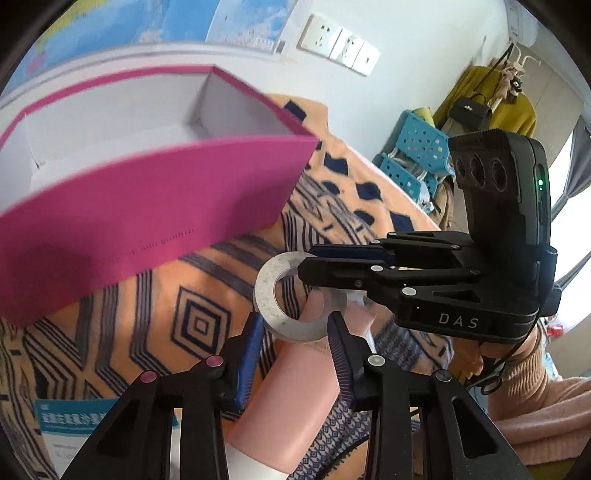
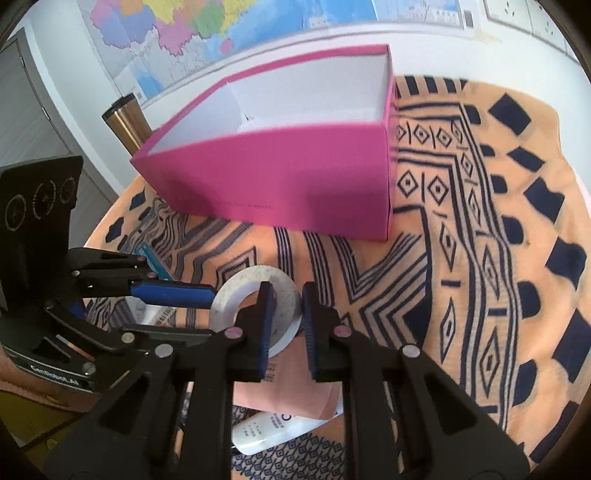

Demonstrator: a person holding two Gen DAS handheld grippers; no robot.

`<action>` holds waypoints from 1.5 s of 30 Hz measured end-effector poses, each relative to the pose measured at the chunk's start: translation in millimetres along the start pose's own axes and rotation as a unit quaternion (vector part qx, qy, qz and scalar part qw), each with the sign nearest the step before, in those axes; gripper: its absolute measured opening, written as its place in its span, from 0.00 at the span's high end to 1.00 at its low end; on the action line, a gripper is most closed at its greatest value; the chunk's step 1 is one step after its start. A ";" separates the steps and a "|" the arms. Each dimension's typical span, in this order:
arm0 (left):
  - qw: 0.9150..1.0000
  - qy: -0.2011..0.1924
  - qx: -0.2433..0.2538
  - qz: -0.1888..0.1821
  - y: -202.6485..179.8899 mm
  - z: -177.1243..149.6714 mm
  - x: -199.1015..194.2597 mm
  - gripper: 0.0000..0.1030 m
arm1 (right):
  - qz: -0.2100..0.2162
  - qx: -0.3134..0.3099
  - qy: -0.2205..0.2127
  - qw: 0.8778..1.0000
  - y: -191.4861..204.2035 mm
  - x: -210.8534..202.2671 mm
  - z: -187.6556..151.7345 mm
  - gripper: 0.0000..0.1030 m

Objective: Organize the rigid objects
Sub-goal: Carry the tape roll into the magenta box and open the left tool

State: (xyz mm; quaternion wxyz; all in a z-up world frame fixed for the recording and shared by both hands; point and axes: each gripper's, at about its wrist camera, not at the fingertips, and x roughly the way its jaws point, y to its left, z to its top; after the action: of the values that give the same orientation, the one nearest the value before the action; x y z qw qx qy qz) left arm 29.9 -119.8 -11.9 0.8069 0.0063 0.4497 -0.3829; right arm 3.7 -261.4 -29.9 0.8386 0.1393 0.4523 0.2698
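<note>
I am clamping my left gripper on the pink tube, which looks light and slick, while my right gripper, just ahead, is pinching the stiff tape roll by its wall, pink box beyond.

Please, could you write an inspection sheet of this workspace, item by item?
Surface: patterned orange cloth.
Job's things: pink box, open on top; grey ring; pink tube.
Clutter: teal carton; metal tumbler.
Grippers: left gripper appears shut on the pink tube; right gripper shut on the grey ring.
Cables: black cable under the right gripper.
Surroundings: wall map, sockets, blue baskets.
</note>
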 end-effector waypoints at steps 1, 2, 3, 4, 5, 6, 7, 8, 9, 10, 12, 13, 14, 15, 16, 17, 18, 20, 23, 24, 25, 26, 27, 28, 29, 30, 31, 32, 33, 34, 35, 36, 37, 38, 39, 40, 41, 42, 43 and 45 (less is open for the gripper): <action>1.000 -0.006 0.002 0.001 -1.1 2.6 -3.9 0.66 | 0.000 -0.002 -0.007 1.000 1.4 -3.7 2.6 0.83; 1.000 -0.013 0.005 0.003 -2.5 5.8 -8.6 0.66 | -0.001 -0.003 -0.012 1.000 2.6 -6.5 4.8 0.83; 1.000 -0.019 0.008 0.005 -3.5 8.7 -12.2 0.66 | -0.001 -0.006 -0.018 1.000 4.2 -9.9 8.0 0.83; 1.000 -0.025 0.011 0.006 -4.6 11.9 -16.0 0.66 | -0.001 -0.009 -0.026 1.000 6.4 -13.8 12.3 0.83; 0.999 -0.034 0.016 0.011 -5.9 16.6 -21.2 0.66 | -0.002 -0.013 -0.033 0.999 7.9 -17.1 15.7 0.83; 0.999 -0.038 0.019 0.015 -6.9 19.2 -24.1 0.66 | -0.003 -0.017 -0.041 0.999 9.7 -21.4 20.4 0.83; 0.998 -0.046 0.026 0.024 -8.3 24.0 -28.4 0.66 | -0.002 -0.021 -0.048 0.999 11.3 -24.9 24.8 0.83; 0.998 -0.051 0.030 0.028 -8.9 26.9 -31.1 0.66 | -0.001 -0.023 -0.054 0.998 12.6 -27.9 28.8 0.83; 0.997 -0.055 0.033 0.032 -9.4 30.3 -33.7 0.66 | 0.000 -0.027 -0.060 0.998 14.4 -31.3 33.2 0.83; 0.997 -0.060 0.036 0.037 -10.0 34.5 -36.7 0.66 | -0.002 -0.033 -0.068 0.997 16.5 -34.5 39.0 0.83; 0.995 -0.071 0.042 0.047 -11.0 43.0 -42.8 0.66 | -0.006 -0.042 -0.079 0.996 20.5 -38.6 48.2 0.83; 0.995 -0.076 0.044 0.050 -11.0 47.0 -45.7 0.66 | -0.008 -0.047 -0.085 0.995 22.2 -40.1 53.9 0.83; 0.994 -0.080 0.045 0.053 -10.7 51.9 -48.5 0.66 | -0.010 -0.050 -0.089 0.995 23.2 -40.9 58.1 0.83; 0.994 -0.083 0.046 0.057 -10.0 57.1 -50.8 0.66 | -0.010 -0.052 -0.094 0.994 23.3 -42.1 62.9 0.83; 0.993 -0.085 0.047 0.060 -9.9 60.0 -51.6 0.66 | -0.010 -0.055 -0.099 0.994 23.4 -43.5 68.4 0.83; 0.993 -0.088 0.050 0.065 -9.4 65.0 -53.1 0.66 | -0.009 -0.055 -0.103 0.993 23.5 -44.6 71.9 0.83; 0.992 -0.091 0.052 0.070 -10.2 68.0 -53.1 0.66 | -0.009 -0.057 -0.108 0.992 23.9 -45.9 76.3 0.83; 0.991 -0.096 0.054 0.077 -7.7 77.3 -54.5 0.66 | -0.013 -0.062 -0.117 0.991 25.3 -48.4 84.7 0.83; 0.991 -0.098 0.045 0.077 0.5 89.0 -54.5 0.66 | -0.017 -0.065 -0.126 0.990 24.3 -48.6 97.1 0.83; 0.992 -0.096 0.039 0.074 4.6 94.2 -52.6 0.66 | -0.018 -0.066 -0.127 0.990 23.1 -47.4 101.2 0.83; 0.992 -0.095 0.037 0.073 6.0 97.1 -50.9 0.66 | -0.019 -0.065 -0.128 0.989 21.5 -45.3 106.0 0.83; 0.992 -0.093 0.032 0.074 9.7 101.2 -48.3 0.66 | -0.022 -0.065 -0.127 0.990 19.8 -43.1 109.4 0.83; 0.993 -0.091 0.029 0.076 11.5 103.7 -46.1 0.66 | -0.025 -0.064 -0.126 0.990 18.0 -39.9 112.9 0.83; 0.993 -0.086 0.027 0.078 14.6 107.3 -42.1 0.66 | -0.028 -0.064 -0.123 0.990 15.9 -35.1 117.1 0.83; 0.993 -0.082 0.022 0.080 17.4 109.9 -38.9 0.66 | -0.031 -0.064 -0.122 0.990 14.5 -32.9 119.5 0.83; 0.993 -0.079 0.019 0.081 20.5 112.9 -35.4 0.66 | -0.036 -0.066 -0.119 0.990 13.4 -28.9 122.1 0.83; 0.994 -0.075 0.017 0.081 23.5 114.8 -31.6 0.66 | -0.041 -0.067 -0.115 0.990 11.5 -23.9 125.0 0.83; 0.994 -0.071 0.013 0.082 27.1 117.0 -27.8 0.66 | -0.045 -0.066 -0.112 0.990 9.9 -20.5 127.1 0.83; 0.994 -0.067 0.008 0.081 31.2 118.7 -24.1 0.66 | -0.050 -0.067 -0.109 0.991 8.3 -16.5 129.2 0.83; 0.995 -0.064 0.006 0.079 33.3 119.8 -22.2 0.66 | -0.052 -0.067 -0.104 0.991 5.9 -12.2 131.5 0.83; 0.995 -0.061 0.003 0.080 36.4 121.7 -19.1 0.66 | -0.053 -0.065 -0.102 0.991 3.8 -9.4 133.1 0.83; 0.995 -0.059 0.000 0.081 38.6 123.3 -16.4 0.66 | -0.055 -0.064 -0.099 0.991 1.7 -6.3 134.6 0.83; 0.995 -0.057 -0.002 0.082 40.5 124.2 -13.9 0.66 | -0.056 -0.063 -0.095 0.992 -1.1 -2.0 136.5 0.83; 0.995 -0.054 -0.004 0.086 42.5 125.6 -10.2 0.66 | -0.058 -0.061 -0.093 0.992 -2.6 0.4 137.5 0.83; 0.994 -0.052 -0.006 0.091 44.2 126.1 -7.8 0.66 | -0.061 -0.060 -0.089 0.992 -4.7 4.3 138.9 0.83; 0.994 -0.049 -0.010 0.094 46.5 126.9 -4.7 0.66 | -0.065 -0.060 -0.085 0.992 -6.5 8.6 140.3 0.84; 0.995 -0.043 -0.014 0.093 48.6 127.6 -1.0 0.66 | -0.068 -0.059 -0.084 0.992 -7.8 11.6 141.4 0.84; 0.995 -0.040 -0.018 0.095 50.1 128.3 1.7 0.66 | -0.074 -0.057 -0.081 0.992 -10.0 15.6 143.2 0.84; 0.994 -0.038 -0.020 0.100 51.2 128.1 3.7 0.65 | -0.083 -0.052 -0.075 0.992 -13.4 21.1 145.3 0.84; 0.993 -0.038 -0.019 0.110 52.2 125.1 3.6 0.63 | -0.100 -0.041 -0.071 0.992 -19.7 28.3 147.8 0.84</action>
State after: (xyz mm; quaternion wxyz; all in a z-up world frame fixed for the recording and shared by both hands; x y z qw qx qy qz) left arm 153.7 -129.5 42.5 0.8607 0.0256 0.4222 -0.2834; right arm 146.0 -259.5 22.9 0.8964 0.0783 0.3916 0.1925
